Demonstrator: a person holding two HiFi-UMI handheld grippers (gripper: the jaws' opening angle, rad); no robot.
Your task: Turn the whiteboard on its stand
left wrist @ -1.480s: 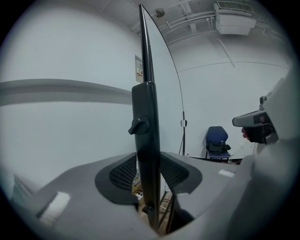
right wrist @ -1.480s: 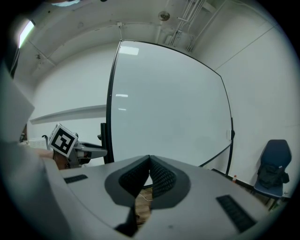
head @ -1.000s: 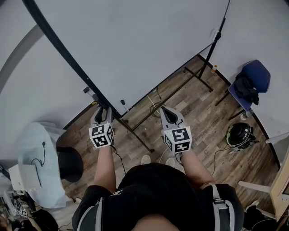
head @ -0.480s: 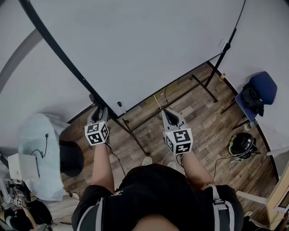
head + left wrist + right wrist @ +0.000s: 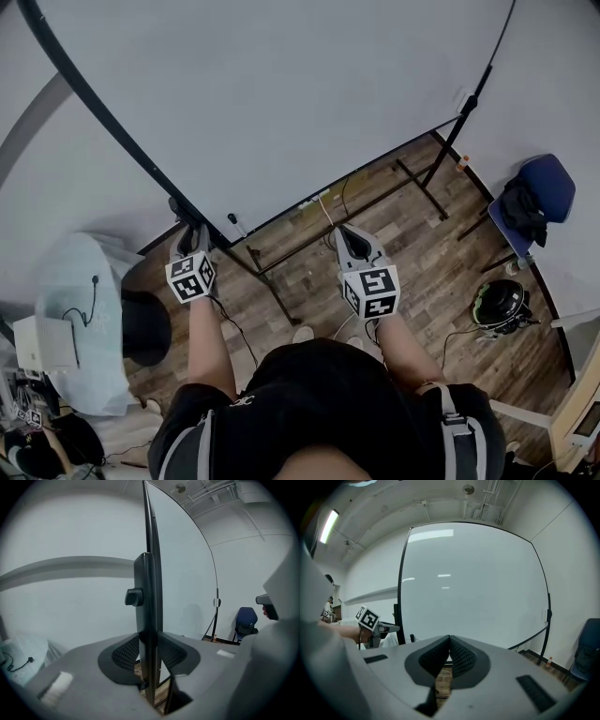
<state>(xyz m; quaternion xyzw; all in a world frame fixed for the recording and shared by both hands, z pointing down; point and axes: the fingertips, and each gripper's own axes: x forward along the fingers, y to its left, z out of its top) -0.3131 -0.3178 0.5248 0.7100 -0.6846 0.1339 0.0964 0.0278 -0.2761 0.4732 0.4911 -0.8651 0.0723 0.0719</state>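
Note:
The large whiteboard (image 5: 281, 94) hangs in a black frame on a stand with floor bars (image 5: 412, 173). My left gripper (image 5: 192, 230) is at the board's lower left edge. In the left gripper view the black frame edge (image 5: 151, 573) and a clamp knob (image 5: 134, 597) stand between the jaws of that gripper (image 5: 149, 644), which are closing, pads against the frame on both sides. My right gripper (image 5: 345, 232) hovers below the board's lower edge. It (image 5: 449, 641) is shut and empty, facing the white surface (image 5: 473, 583) from a distance.
A blue chair (image 5: 534, 192) with dark clothing stands at the right, a black helmet (image 5: 497, 302) on the wooden floor near it. A black round stool (image 5: 145, 328) and a pale covered object (image 5: 75, 309) sit at the left. Cables (image 5: 328, 211) lie under the board.
My left gripper has moved left and slightly up along with the board's left edge, and the board's lower edge has swung with it. The right gripper has stayed put.

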